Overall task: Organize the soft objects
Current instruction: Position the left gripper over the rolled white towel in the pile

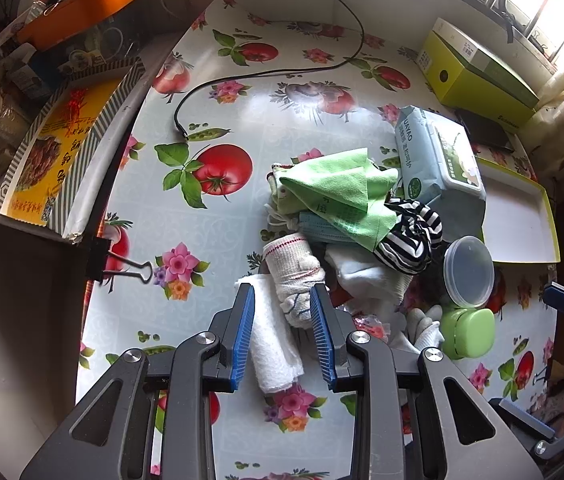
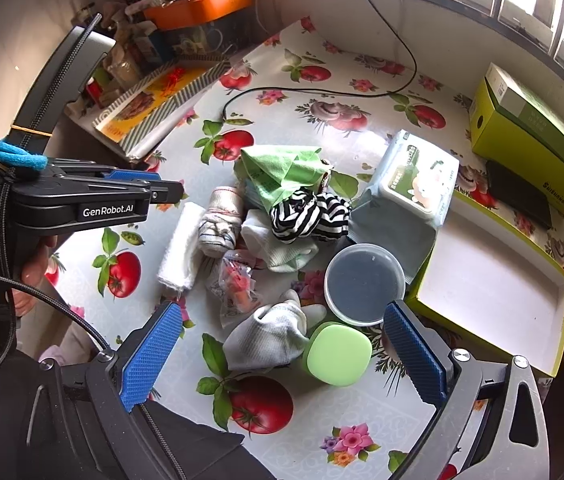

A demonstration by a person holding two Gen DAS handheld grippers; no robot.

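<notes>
A heap of soft things lies mid-table: a green cloth (image 1: 341,188) (image 2: 278,172), a striped black-and-white cloth (image 1: 409,236) (image 2: 309,212), a white sock (image 1: 365,276) and a blue face mask (image 1: 321,232). My left gripper (image 1: 282,292) (image 2: 174,192) hovers half-spread over a rolled white towel (image 1: 274,344) (image 2: 180,248) and a knitted glove with a red stripe (image 1: 293,276) (image 2: 220,220); its pads do not visibly press either. My right gripper (image 2: 282,316) stands wide open above a grey-white sock (image 2: 270,340) and a green case (image 2: 337,354).
A wet-wipes pack (image 2: 413,188), a clear round tub (image 2: 363,284) and a small plastic bag (image 2: 234,284) lie among the heap. A shallow white tray (image 2: 493,292) and a green box (image 2: 529,136) sit right. A black cable (image 1: 242,76) crosses the back; a binder clip (image 1: 122,264) grips the left edge.
</notes>
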